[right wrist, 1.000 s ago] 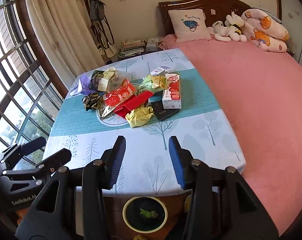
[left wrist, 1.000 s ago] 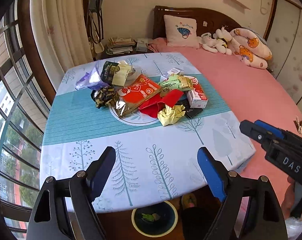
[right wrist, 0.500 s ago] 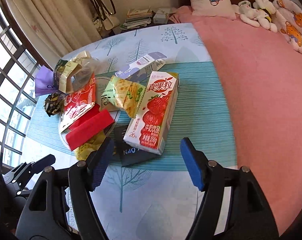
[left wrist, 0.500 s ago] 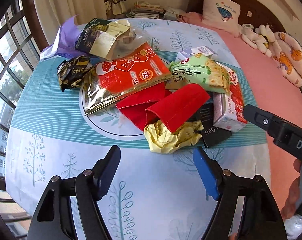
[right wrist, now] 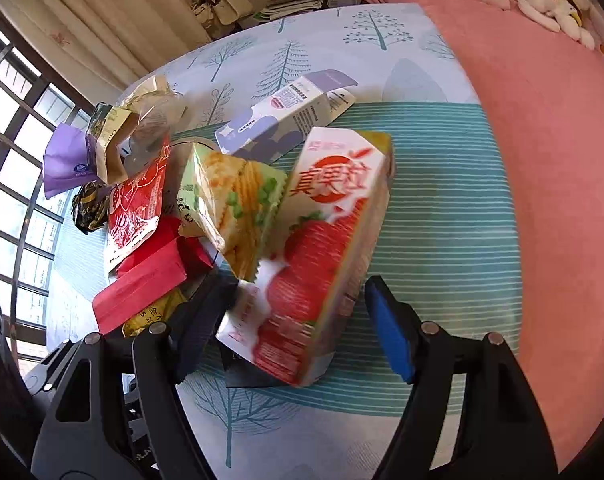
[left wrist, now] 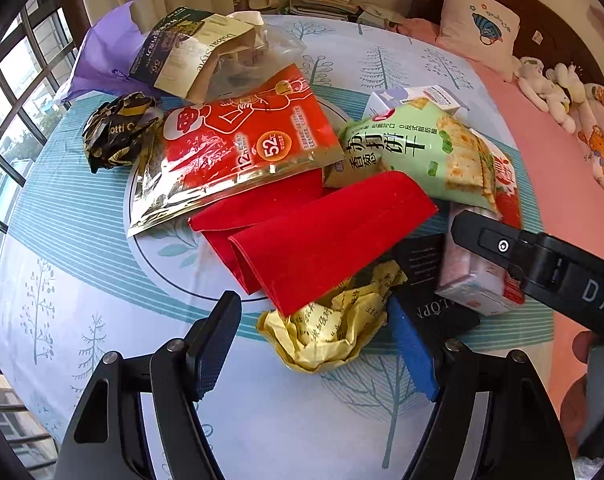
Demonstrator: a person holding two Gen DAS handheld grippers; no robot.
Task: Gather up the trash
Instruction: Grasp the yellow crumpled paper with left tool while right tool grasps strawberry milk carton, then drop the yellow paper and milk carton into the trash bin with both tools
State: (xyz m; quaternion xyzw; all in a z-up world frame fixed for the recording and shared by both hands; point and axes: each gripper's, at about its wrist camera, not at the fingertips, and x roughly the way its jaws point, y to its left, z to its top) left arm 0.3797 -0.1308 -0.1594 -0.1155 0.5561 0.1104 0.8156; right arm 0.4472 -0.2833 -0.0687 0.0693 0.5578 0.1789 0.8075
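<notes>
Red pouch (left wrist: 238, 148) marked "52", perhaps "12h"

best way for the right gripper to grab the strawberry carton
Grip the strawberry carton across its two long side faces near the low end closest to the right gripper, coming down from above. It lies tilted, its far end propped on the cracker bag, so only that near end has free space on both sides. The jaws are opening and straddle it without pressing.

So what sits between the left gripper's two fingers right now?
In the left wrist view, the crumpled yellow wrapper lies between the open fingers of the left gripper, partly tucked under the red pouch. The pads are not pressing on it.
</notes>
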